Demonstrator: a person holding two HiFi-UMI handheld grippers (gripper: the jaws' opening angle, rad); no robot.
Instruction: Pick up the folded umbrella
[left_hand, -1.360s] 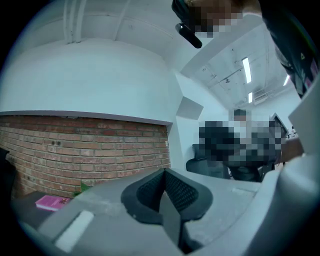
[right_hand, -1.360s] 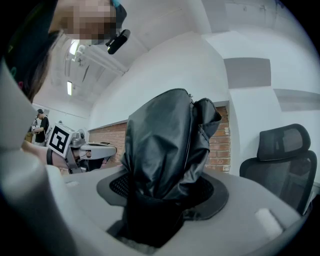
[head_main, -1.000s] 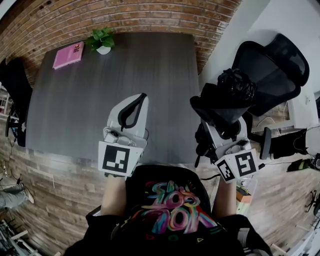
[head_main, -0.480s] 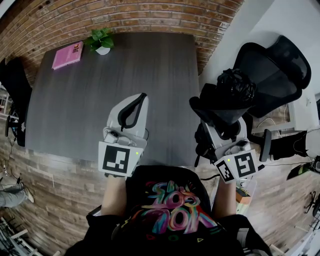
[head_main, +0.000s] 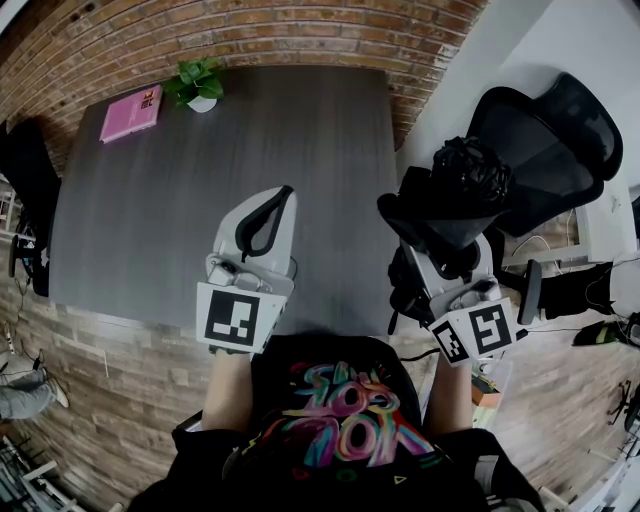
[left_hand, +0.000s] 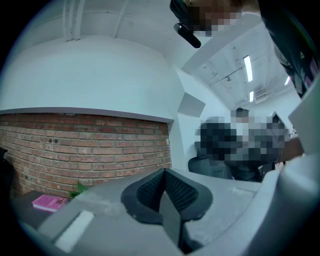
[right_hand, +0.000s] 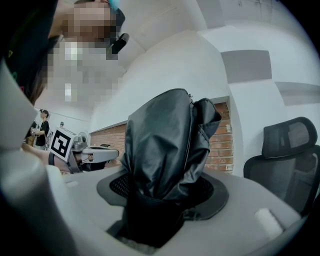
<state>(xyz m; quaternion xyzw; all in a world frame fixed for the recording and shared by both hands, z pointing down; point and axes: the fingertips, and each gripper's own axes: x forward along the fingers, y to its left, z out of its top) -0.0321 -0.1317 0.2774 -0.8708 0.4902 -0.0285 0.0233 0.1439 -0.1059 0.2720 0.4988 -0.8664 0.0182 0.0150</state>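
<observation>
so the folded umbrella (right_hand: 165, 145) was found clamped in the right gripper (right_hand: 162, 195), just off the table (head_main: 150, 220) edge, its long axis sticking out ahead along the jaws, while the left gripper (left_hand: 162, 192) was pinched shut on nothing

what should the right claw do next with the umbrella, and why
Probably lift the folded umbrella a little higher without loosening the grip. The right claw is clamped on its black fabric, and it is off the table, out past the right edge, so the pickup looks nearly done. The left claw is shut and empty, so nothing else supports it.
</observation>
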